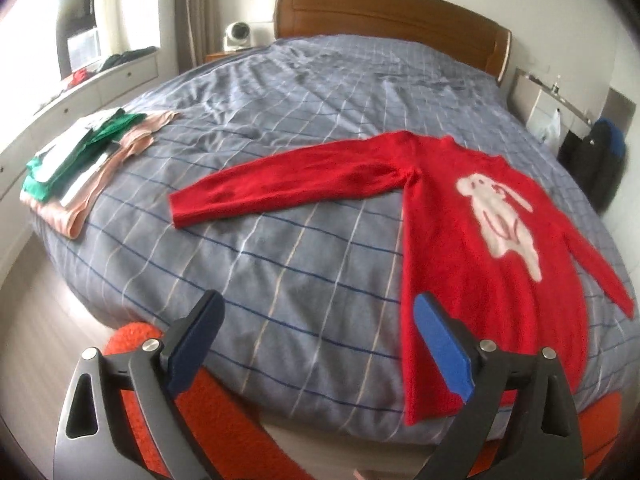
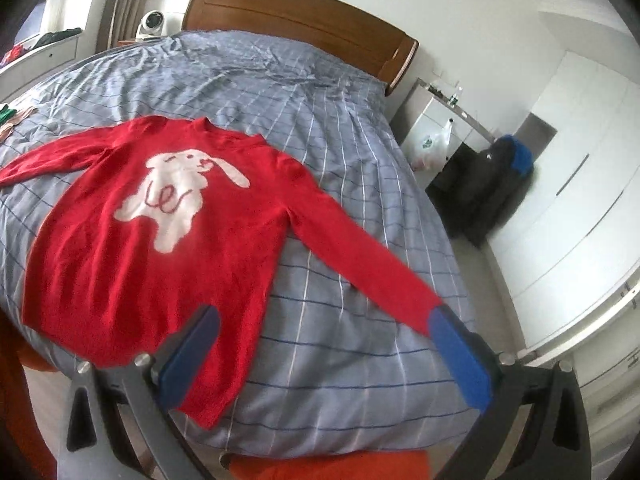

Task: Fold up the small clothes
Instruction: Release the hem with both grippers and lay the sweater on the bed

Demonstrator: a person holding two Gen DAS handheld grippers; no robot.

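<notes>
A red sweater (image 1: 472,248) with a white rabbit print lies flat, face up, on the blue checked bed cover (image 1: 280,240), both sleeves spread out. It also shows in the right wrist view (image 2: 160,240). My left gripper (image 1: 320,312) is open and empty above the bed's near edge, left of the sweater's hem. My right gripper (image 2: 324,320) is open and empty above the bed, between the hem and the right sleeve's cuff (image 2: 416,300).
A pile of folded clothes (image 1: 80,160), green, white and pink, sits at the bed's left edge. A wooden headboard (image 1: 380,20) is at the far end. A bedside unit with a bag (image 2: 432,144) and dark bags (image 2: 492,184) stand right of the bed. An orange fuzzy seat (image 1: 224,408) lies below the grippers.
</notes>
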